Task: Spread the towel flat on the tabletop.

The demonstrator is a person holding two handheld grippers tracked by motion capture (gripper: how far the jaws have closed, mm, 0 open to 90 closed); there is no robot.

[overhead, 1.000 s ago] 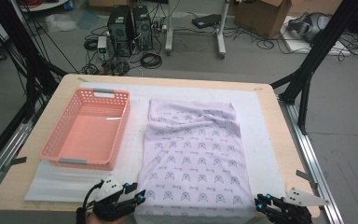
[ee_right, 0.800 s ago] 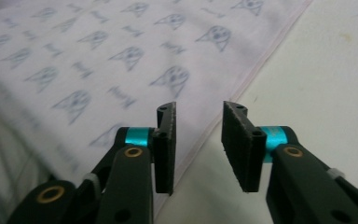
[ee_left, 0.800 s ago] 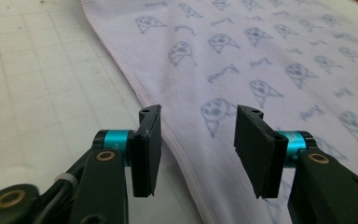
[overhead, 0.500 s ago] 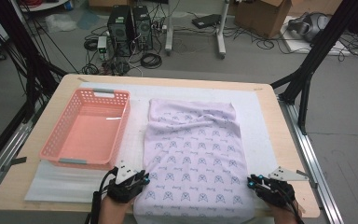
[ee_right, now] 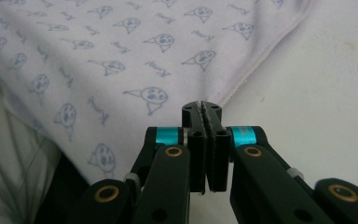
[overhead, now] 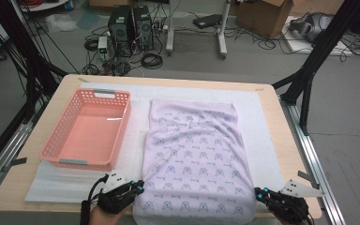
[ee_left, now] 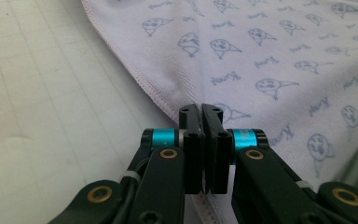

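Observation:
A lilac towel (overhead: pixel 194 154) printed with small blue figures lies flat on the white foam mat (overhead: pixel 65 180), its long side running away from me. My left gripper (overhead: pixel 139 186) sits at the towel's near left corner. In the left gripper view its jaws (ee_left: pixel 201 109) are shut, with the stitched hem of the towel (ee_left: pixel 261 60) pinched between them. My right gripper (overhead: pixel 258 193) sits at the near right corner. In the right gripper view its jaws (ee_right: pixel 202 107) are shut on the hem of the towel (ee_right: pixel 121 51).
A pink plastic basket (overhead: pixel 89 136) stands with nothing in it on the mat left of the towel. The wooden table (overhead: pixel 14 187) ends just below both grippers. Black frame posts (overhead: pixel 309 70) flank the table, and computers and cables lie on the floor beyond.
Both grippers have come from the table's front edge onto the towel's near corners, and their jaws have shut on the cloth.

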